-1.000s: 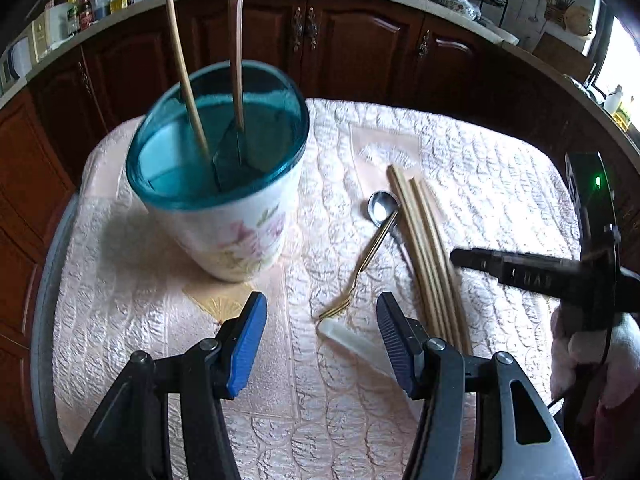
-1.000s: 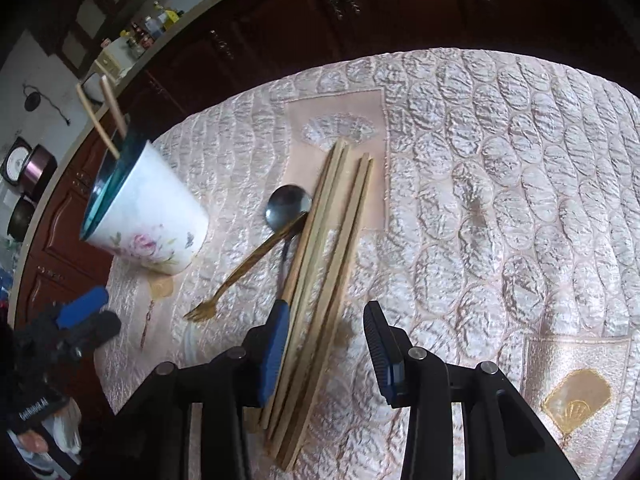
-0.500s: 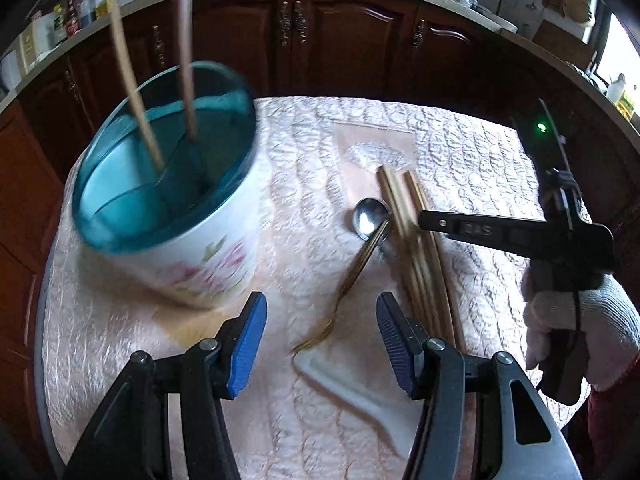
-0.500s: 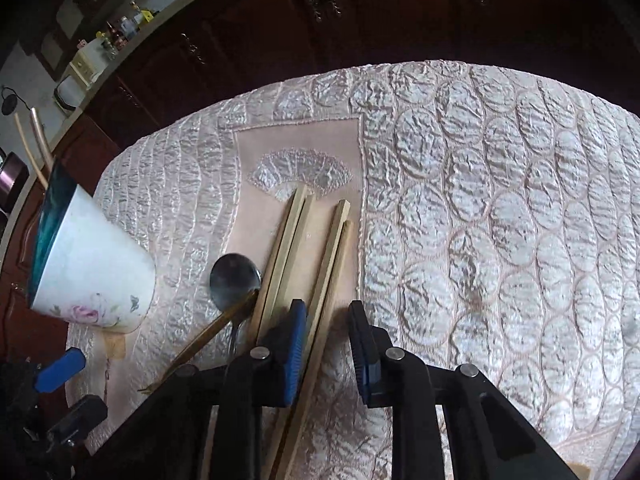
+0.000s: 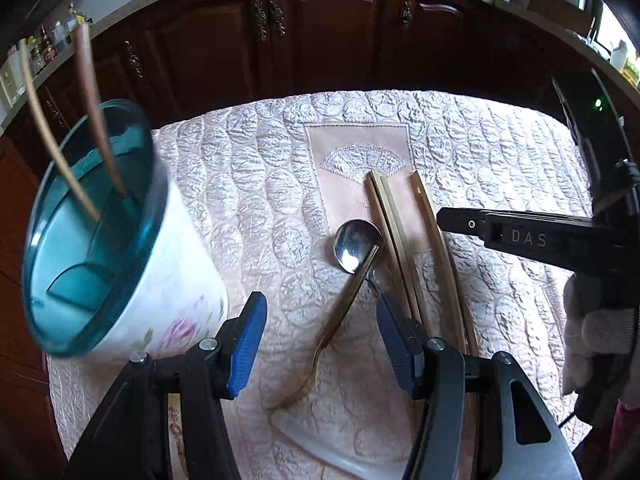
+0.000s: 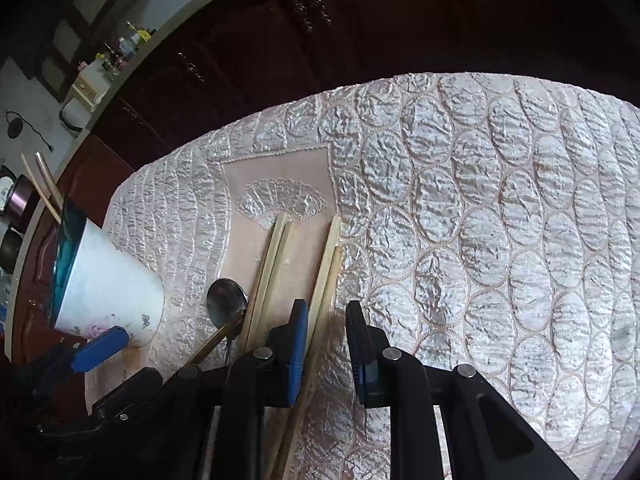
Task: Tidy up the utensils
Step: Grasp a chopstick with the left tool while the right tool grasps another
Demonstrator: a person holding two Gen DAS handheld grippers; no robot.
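Right gripper [image 6: 328, 344]: my fingers here have just been closing and stand narrow but not clenched. The right-hand pair of chopsticks [image 6: 330, 256] runs between them, hard by the left finger, with cloth showing before the right finger. Nothing is gripped yet.
Left gripper [image 5: 320, 344]: fingers released and wide, holding nothing, hovering over the handle of the gold fork [image 5: 340, 316].
Where the utensils are: the fork lies across the steel spoon [image 5: 358, 244]. Just beside the spoon is a second pair of chopsticks [image 6: 272, 256], then a strip of cloth, then the pair I am on. A pale piece [image 5: 320, 440] sits near the fork's tines. I cannot tell what it is.
Holder: the floral cup [image 5: 160, 264] with the teal rim stands near the bench's left edge, well apart from the loose pieces.
Done: two sticks [image 5: 96, 112] already stand in the cup.
Left: by my reckoning, most of it. Both pairs, the spoon, the fork and the pale piece all lie on the quilted cloth [image 6: 480, 240].
Look of the chopsticks: pale wood, long, square-ended, lying flat and nearly parallel.
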